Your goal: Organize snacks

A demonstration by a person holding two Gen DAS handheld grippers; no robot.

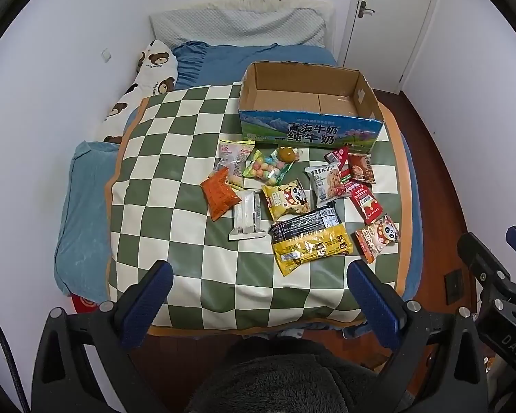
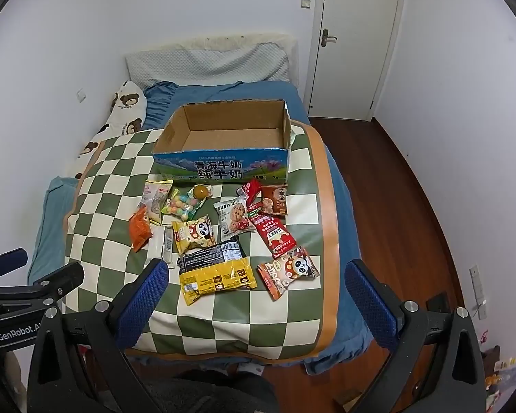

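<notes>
An empty cardboard milk box (image 1: 309, 130) (image 2: 223, 168) stands open at the far side of a green-and-white checked blanket (image 1: 175, 179) (image 2: 113, 172). Several snack packets lie in front of it: an orange packet (image 1: 220, 198) (image 2: 139, 229), a yellow panda packet (image 1: 287, 199) (image 2: 194, 234), a black-and-yellow bag (image 1: 309, 239) (image 2: 215, 270), a red packet (image 1: 363, 198) (image 2: 275, 235) and an orange panda packet (image 1: 378, 235) (image 2: 287, 270). My left gripper (image 1: 259, 275) and right gripper (image 2: 258, 275) are both open and empty, held above the blanket's near edge.
The blanket covers a blue-sheeted bed (image 1: 86, 213) with a bear-print pillow (image 1: 148, 79) along the left wall. Wooden floor (image 2: 388, 186) and a closed white door (image 2: 354, 41) lie to the right. My right gripper's body shows at the left wrist view's right edge (image 1: 488, 275).
</notes>
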